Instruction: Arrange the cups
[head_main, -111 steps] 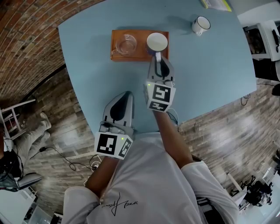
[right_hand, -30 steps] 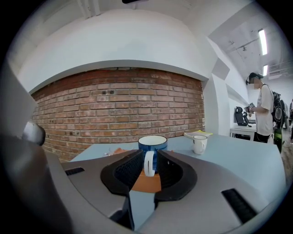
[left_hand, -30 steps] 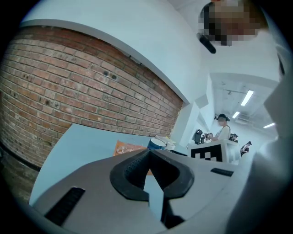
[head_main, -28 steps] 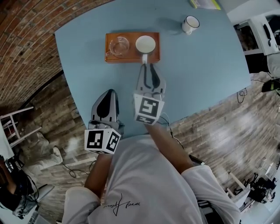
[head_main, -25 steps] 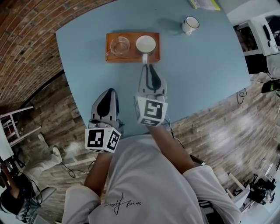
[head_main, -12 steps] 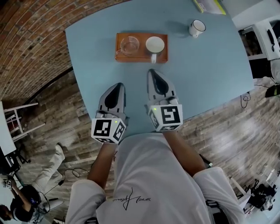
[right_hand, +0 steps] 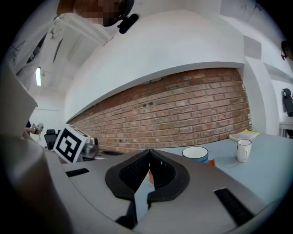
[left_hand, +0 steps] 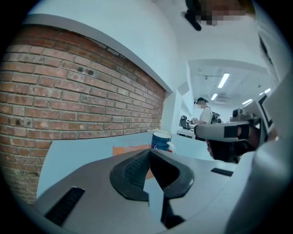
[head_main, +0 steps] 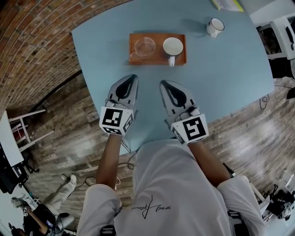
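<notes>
An orange tray point(head_main: 156, 57) lies at the far middle of the blue table point(head_main: 221, 73). On it stand a clear glass cup point(head_main: 144, 46) and a blue mug point(head_main: 173, 46) with a white inside, its handle toward me. A white mug point(head_main: 214, 26) stands alone at the far right. Both grippers hover over the near part of the table, side by side and short of the tray. My left gripper point(head_main: 131, 78) is shut and empty, and so is my right gripper point(head_main: 165, 84). The blue mug point(left_hand: 161, 140) shows past the left jaws. Past the right jaws I see the blue mug point(right_hand: 195, 154) and the white mug point(right_hand: 243, 150).
A yellow-edged booklet point(head_main: 228, 4) lies at the table's far right corner. A brick wall point(left_hand: 82, 100) curves round the table's left and far side. Wooden floor point(head_main: 249, 133), a white stool point(head_main: 20, 124) and cables surround the near edge.
My right gripper has drawn back from the blue mug's handle toward the near table edge, and its jaws have closed empty. The left gripper has come forward beside it.
</notes>
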Demonstrator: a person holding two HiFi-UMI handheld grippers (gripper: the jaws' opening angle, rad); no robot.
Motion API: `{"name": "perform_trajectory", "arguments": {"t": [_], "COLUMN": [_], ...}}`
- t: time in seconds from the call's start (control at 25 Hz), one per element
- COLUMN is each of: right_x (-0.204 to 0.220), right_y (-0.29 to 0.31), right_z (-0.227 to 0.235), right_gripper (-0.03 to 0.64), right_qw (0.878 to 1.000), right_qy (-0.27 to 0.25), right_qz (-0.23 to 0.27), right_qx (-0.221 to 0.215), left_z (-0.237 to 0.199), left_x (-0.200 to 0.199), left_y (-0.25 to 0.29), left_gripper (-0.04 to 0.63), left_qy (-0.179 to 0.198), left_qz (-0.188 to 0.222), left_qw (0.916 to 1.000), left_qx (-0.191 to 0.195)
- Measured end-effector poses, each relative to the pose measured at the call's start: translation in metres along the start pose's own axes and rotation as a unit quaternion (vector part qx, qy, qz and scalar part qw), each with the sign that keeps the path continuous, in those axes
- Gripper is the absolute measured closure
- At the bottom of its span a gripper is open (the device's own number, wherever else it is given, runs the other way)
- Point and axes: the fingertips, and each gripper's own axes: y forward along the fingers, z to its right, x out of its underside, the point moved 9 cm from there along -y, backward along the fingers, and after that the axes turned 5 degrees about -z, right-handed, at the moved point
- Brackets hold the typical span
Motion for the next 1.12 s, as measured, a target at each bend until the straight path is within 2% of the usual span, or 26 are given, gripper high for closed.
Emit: {"name": "perform_trajectory", "arguments": {"t": [0.28, 0.6, 0.68, 1.12], "right_x": [0.000, -0.001, -0.001, 0.008], "right_y": [0.004, 0.017, 0.020, 0.025], "right_z": [0.001, 0.001, 0.001, 0.007], "right_gripper": [0.595, 0.595, 0.595, 0.595], "right_qw": [1.000, 0.998, 0.998, 0.997], "right_qy": [-0.025, -0.051, -0.051, -0.041], "right_qz": [-0.015, -0.036, -0.039, -0.062], "right_qx": [-0.012, -0.008, -0.012, -0.012], "left_z": [-0.034, -0.054, -0.057, -0.070], "left_x": [0.003, 0.004, 0.005, 0.013], "left_y": [0.026, 0.052, 0.059, 0.083], "left_gripper": [0.586, 0.581, 0.473, 0.460], "left_qy": [0.040, 0.055, 0.056, 0.059], "left_qz": [-0.010, -0.014, -0.017, -0.038], "left_qw": [0.9988, 0.9977, 0.9969, 0.9957], "left_qx": [0.028, 0.038, 0.052, 0.061]}}
